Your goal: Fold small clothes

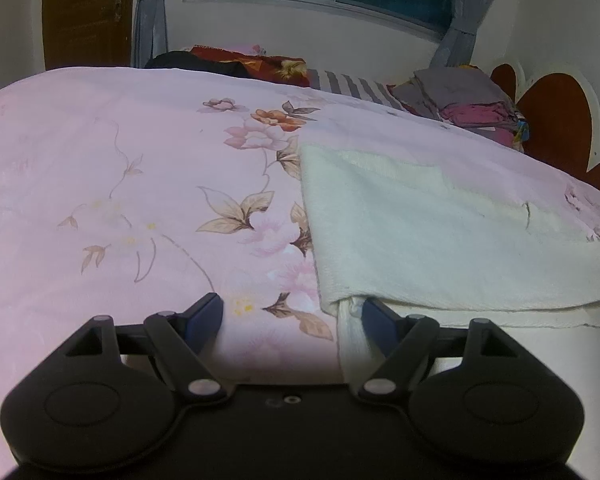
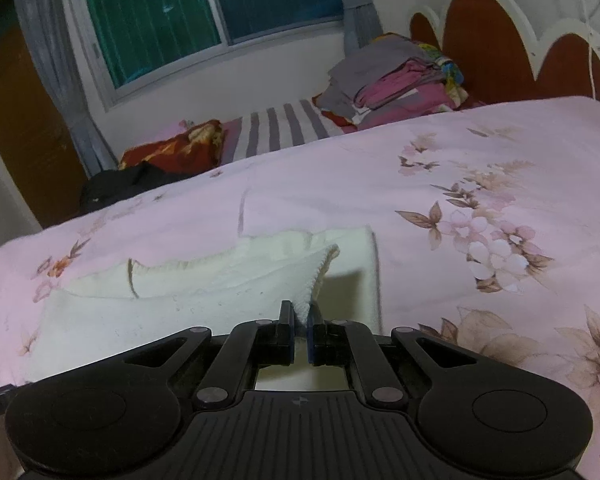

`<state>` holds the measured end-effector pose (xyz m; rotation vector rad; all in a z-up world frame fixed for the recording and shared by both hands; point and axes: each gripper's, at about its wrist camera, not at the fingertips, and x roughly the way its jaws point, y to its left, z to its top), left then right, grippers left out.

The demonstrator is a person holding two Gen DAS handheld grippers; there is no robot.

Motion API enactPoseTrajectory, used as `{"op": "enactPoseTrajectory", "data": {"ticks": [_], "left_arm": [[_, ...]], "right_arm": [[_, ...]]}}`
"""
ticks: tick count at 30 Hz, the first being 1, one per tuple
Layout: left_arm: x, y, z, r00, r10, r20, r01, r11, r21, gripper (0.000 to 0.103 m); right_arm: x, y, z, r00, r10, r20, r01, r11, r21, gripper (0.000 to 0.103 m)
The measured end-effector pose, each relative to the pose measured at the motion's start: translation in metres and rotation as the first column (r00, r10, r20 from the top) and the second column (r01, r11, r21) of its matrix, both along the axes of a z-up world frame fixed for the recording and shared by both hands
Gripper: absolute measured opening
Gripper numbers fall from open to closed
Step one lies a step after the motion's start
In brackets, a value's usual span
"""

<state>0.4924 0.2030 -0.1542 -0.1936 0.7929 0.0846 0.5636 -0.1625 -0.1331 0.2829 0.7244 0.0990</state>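
- Jaws of the right gripper point(image 2: 299, 326) clamp a lifted corner of the cream cloth point(image 2: 204, 292)
- Left gripper point(image 1: 292, 314) jaws stand apart at the cloth's near edge
- Cloth lies on the pink floral bedspread point(image 1: 100, 168)

Right gripper pinching a corner of the white cloth

The right gripper point(image 2: 299, 322) has its jaws closed on a lifted corner of the white cloth point(image 2: 204, 292), which lies partly folded on the pink flowered bedspread point(image 2: 440, 184). Beyond the cloth, a pile of folded clothes point(image 2: 396, 80) sits by the red headboard point(image 2: 484, 44), with a window point(image 2: 204, 12) behind.
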Motion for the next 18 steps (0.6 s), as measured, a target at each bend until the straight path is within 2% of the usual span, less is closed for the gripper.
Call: {"op": "enactPoseTrajectory", "data": {"ticks": [4,9,14,18], "left_arm": [[0.002,-0.001,0.0,1.0,0.003,-0.003,-0.003,1.0,-0.007,0.076],[0.003,0.0,0.0,1.0,-0.001,-0.007,0.001,1.0,-0.005,0.076],[0.003,-0.001,0.0,1.0,-0.005,-0.013,0.005,1.0,0.003,0.076],[0.003,-0.002,0.0,1.0,-0.014,-0.019,0.014,1.0,0.012,0.076]], "right_arm": [[-0.003,-0.005,-0.005,1.0,0.013,-0.024,-0.014,1.0,-0.025,0.005],[-0.011,-0.011,-0.005,1.0,0.019,-0.02,-0.019,1.0,-0.006,0.005],[-0.006,-0.011,-0.015,0.999,0.019,-0.033,-0.02,0.999,-0.036,0.005],[-0.002,-0.007,-0.016,0.998,0.061,-0.007,-0.061,0.995,-0.08,0.005]]}}
